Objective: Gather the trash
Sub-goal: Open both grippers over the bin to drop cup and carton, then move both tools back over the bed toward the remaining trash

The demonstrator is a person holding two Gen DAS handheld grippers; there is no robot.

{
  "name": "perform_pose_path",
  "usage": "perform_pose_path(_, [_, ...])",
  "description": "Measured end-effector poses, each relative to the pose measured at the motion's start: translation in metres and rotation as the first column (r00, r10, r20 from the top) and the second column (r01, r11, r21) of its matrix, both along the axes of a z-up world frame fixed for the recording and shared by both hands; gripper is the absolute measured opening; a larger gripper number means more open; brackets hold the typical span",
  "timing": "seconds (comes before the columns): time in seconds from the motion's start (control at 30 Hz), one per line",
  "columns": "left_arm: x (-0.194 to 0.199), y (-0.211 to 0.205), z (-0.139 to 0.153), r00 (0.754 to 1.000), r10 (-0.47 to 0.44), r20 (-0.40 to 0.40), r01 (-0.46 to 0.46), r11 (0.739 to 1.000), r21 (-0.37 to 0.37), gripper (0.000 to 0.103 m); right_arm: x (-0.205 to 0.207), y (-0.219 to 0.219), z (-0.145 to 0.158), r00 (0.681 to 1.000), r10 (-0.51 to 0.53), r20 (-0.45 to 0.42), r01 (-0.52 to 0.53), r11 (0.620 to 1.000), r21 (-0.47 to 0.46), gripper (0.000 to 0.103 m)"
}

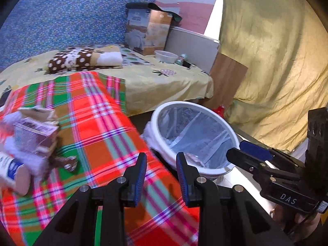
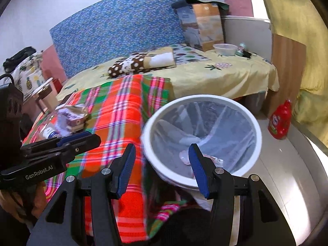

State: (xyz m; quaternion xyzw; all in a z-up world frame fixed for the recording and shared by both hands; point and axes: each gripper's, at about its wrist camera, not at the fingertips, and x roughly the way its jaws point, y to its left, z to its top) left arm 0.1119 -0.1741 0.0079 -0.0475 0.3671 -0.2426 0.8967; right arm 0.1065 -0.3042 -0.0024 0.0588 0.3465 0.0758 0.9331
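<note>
- The left gripper [image 1: 161, 176] hangs over the plaid cloth [image 1: 98, 119] with its jaws partly apart and nothing between them; the right gripper [image 2: 162, 170] stands wider, also empty, at the near rim of the bin [image 2: 259, 135].
- The remaining trash, a crushed carton [image 1: 35, 133] with a small bottle [image 1: 9, 169] and a dark wrapper [image 1: 68, 163] beside it, lies toward the cloth's left edge, well to the left of both grippers; the left one is nearer.
- The carton's long axis seems to run roughly across that gripper's line of approach.
- The lined white bin stands just off the cloth's right edge, with scraps already at its bottom.
- Behind is a yellow-sheeted bed [image 1: 164, 82]; a red bottle [image 2: 280, 121] stands on the floor.
</note>
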Motion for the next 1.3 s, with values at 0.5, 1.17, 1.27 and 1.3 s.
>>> perform_pose_path(0.5, [-0.037, 0.055, 0.003, 0.993, 0.115, 0.024, -0.115, 0.993, 0.006, 0.029, -0.01, 0.038, 0.004, 0.996, 0.091, 0.008, -0.091, 0.996, -0.02, 0.055])
perform_pose_path(1.17, [-0.064, 0.121, -0.001, 0.959, 0.282, 0.025, -0.282, 0.959, 0.004, 0.042, -0.012, 0.083, -0.003, 0.969, 0.245, -0.019, -0.245, 0.97, 0.011, 0.055])
perform_pose_path(1.27, [-0.064, 0.131, -0.001, 0.952, 0.303, 0.03, -0.304, 0.953, 0.011, 0.042, -0.01, 0.088, -0.003, 0.965, 0.263, -0.02, -0.263, 0.965, 0.009, 0.055])
perform_pose_path(1.3, [-0.064, 0.134, -0.001, 0.95, 0.312, 0.031, -0.312, 0.95, 0.012, 0.042, -0.01, 0.09, -0.004, 0.963, 0.27, -0.022, -0.27, 0.963, 0.009, 0.055])
